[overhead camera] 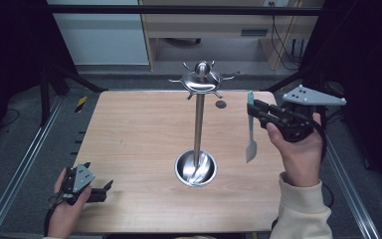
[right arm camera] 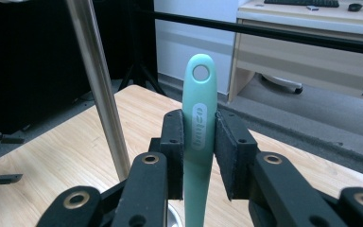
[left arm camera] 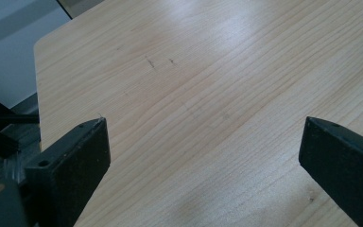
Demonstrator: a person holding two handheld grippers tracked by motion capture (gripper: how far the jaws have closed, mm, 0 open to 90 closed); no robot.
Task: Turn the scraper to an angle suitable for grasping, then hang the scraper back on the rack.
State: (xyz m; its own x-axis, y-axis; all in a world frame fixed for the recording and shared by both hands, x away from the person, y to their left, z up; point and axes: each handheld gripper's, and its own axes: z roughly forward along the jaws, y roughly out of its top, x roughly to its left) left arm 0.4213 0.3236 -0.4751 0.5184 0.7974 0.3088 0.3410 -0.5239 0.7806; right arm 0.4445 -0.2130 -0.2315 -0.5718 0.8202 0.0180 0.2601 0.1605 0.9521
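Two jaws of my right gripper (right arm camera: 199, 156) are clamping the spatula (overhead camera: 250, 130) upright, hanging-hole topmost for the far rack (overhead camera: 199, 122); my left gripper (left arm camera: 203, 156) is waiting wide, empty.

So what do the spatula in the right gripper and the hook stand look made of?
Spatula: matte mint handle with a molded logo and hanging hole, likely silicone or plastic; paler blade. Hook stand: polished metal, probably stainless steel, judging by mirror-like reflections on pole and base.
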